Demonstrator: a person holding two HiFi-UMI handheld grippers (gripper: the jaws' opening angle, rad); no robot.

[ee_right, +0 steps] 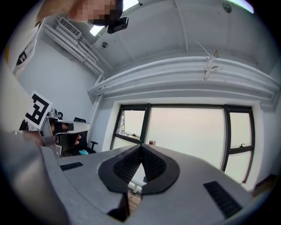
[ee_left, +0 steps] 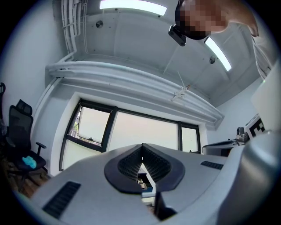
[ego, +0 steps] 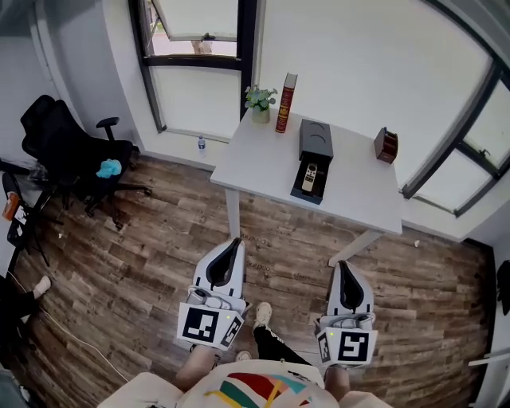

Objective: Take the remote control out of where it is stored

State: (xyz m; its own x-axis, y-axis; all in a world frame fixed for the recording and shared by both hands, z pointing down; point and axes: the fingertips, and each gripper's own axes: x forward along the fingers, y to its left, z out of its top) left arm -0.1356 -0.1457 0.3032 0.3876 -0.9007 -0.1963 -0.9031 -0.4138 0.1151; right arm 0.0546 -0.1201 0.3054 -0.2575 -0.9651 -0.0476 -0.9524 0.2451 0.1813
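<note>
Here, remote (ego: 310, 177) lying in open drawer (ego: 306, 194) reaching near counter's (ego: 263, 155) front edge, left hand-held gripper (ego: 233, 241) and right hand-held gripper (ego: 343, 264) both closed, empty, over wood floor (ego: 143, 239) well short of that edge, chair (ego: 68, 151) far left.

Dark wood-plank floor (ego: 119, 263), boards in mixed brown tones. White rectangular table (ego: 263, 159) on white legs, close beside white wall (ego: 358, 56). Black-framed window (ego: 195, 80) behind table's left end, upper pane tilted open; second black-framed window (ego: 470, 151) at right. Black swivel office chair (ego: 68, 147) at left, well apart from table. Long ceiling strip light (ee_left: 131, 6) lit; pale daylight through panes.
</note>
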